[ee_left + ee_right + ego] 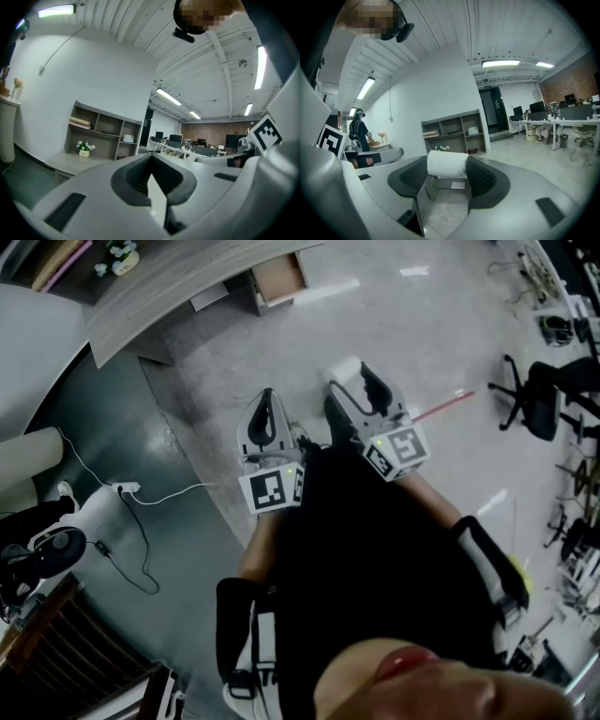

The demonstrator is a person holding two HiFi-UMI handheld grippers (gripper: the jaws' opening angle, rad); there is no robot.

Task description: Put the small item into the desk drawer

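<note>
The small item (348, 372) is a white soft roll. My right gripper (354, 381) is shut on it and holds it at waist height over the floor; the roll (446, 164) sits between the dark pads of the right gripper (448, 172). Beside it, my left gripper (265, 407) is shut with nothing in it, and the left gripper (151, 160) shows its tips meeting. The wooden desk (178, 287) stands far ahead at the upper left. Its drawer (280, 278) is pulled out and looks empty.
A shelf unit (101, 133) and a small potted plant (85, 148) stand on the desk. A power strip with cable (127, 488) lies on the dark floor at left. Office chairs (539, 399) stand at right. A person (359, 129) stands far off.
</note>
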